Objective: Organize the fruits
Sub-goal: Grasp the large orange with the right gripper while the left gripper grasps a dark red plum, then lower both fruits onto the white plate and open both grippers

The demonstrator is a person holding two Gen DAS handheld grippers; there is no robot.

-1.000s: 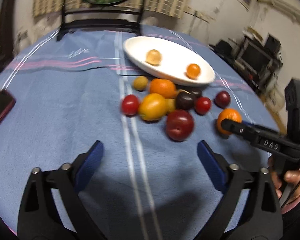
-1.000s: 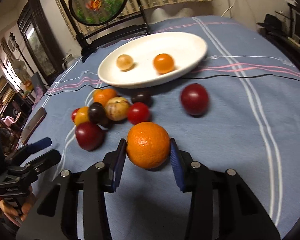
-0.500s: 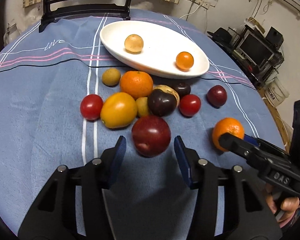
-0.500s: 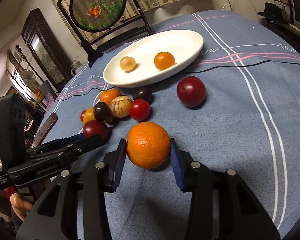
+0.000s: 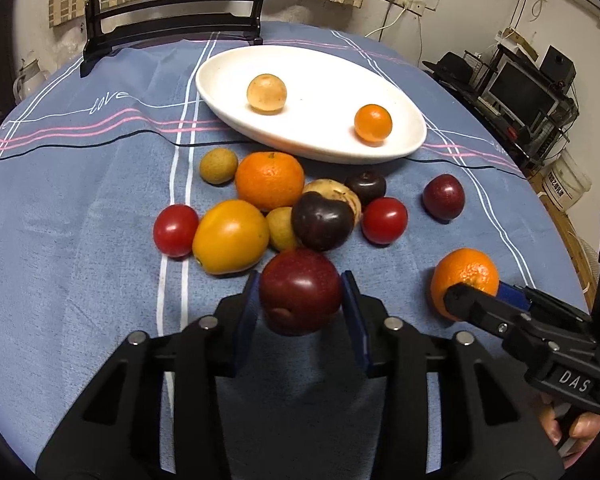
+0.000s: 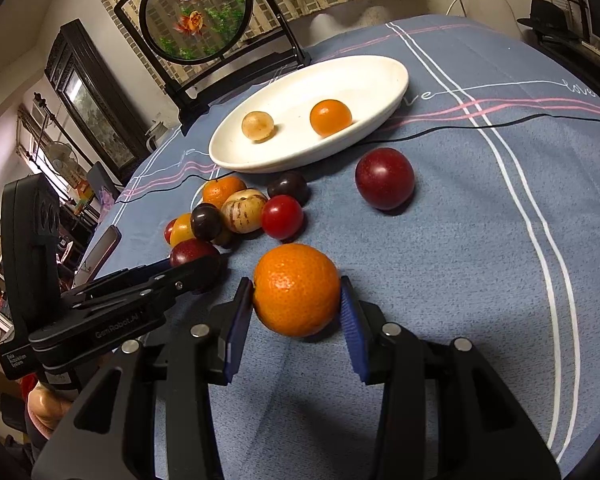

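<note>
My left gripper (image 5: 300, 300) has its jaws closing around a dark red plum (image 5: 300, 294) at the near end of the fruit heap, and both blue pads touch its sides. My right gripper (image 6: 296, 300) is shut on a large orange (image 6: 296, 290), which rests on the blue tablecloth. The white oval plate (image 5: 404, 148) lies beyond the heap and holds a pale round fruit (image 5: 267, 93) and a small orange (image 5: 373, 123). In the heap are an orange (image 5: 269, 180), a yellow tomato (image 5: 230, 236), red tomatoes and dark plums.
One plum (image 6: 385, 178) lies alone right of the heap. A round fish picture on a black stand (image 6: 198, 12) rises behind the plate. A phone (image 6: 100, 248) lies near the table's left edge. A person's hand (image 5: 572, 436) grips the right tool.
My left gripper came forward to the dark red plum and drew its wide jaws in around it. The right gripper stayed shut on the orange, hardly moving.
</note>
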